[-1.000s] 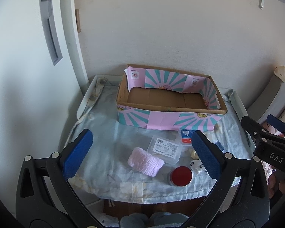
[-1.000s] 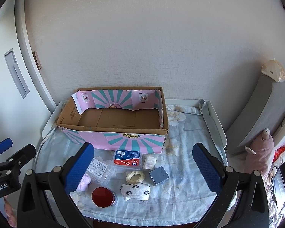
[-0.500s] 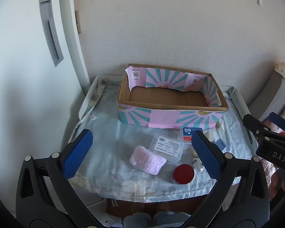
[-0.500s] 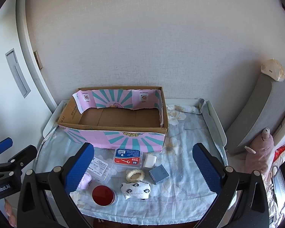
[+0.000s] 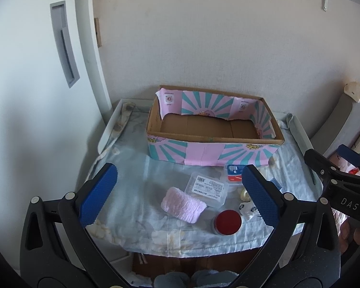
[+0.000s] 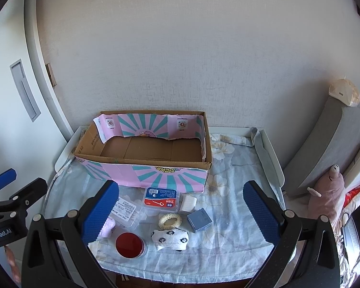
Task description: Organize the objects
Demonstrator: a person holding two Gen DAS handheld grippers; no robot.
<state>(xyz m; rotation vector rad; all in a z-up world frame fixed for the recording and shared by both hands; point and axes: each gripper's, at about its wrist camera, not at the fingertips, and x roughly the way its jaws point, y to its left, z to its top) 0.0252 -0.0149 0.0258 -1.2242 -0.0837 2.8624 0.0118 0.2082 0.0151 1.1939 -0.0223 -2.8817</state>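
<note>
An empty pink-and-teal cardboard box (image 5: 213, 153) (image 6: 156, 172) stands at the back of a small table covered by a pale blue floral cloth (image 5: 132, 168) (image 6: 230, 206). In front of it lie a pink rolled cloth (image 5: 182, 205), a clear plastic case (image 5: 207, 188), a blue-and-red floss box (image 6: 162, 196), a red-lidded jar (image 6: 129, 241), a cream scrunchie (image 6: 170, 220), a spotted white sock (image 6: 170, 238), a grey-blue cube (image 6: 199, 219) and a small white comb (image 6: 189, 202). My left gripper (image 5: 180, 195) and right gripper (image 6: 181, 212) are both open and empty, held above the table's near edge.
A white wall rises behind the box. A white door with a grey recessed handle (image 5: 64, 45) stands at the left. A grey cushion (image 6: 328, 144) and a pink plush toy (image 6: 328, 192) lie at the right. The table has raised white side rails (image 6: 271, 158).
Both grippers have drawn back and up slightly, so the table and box sit a little farther off. Nothing on the table has moved.
</note>
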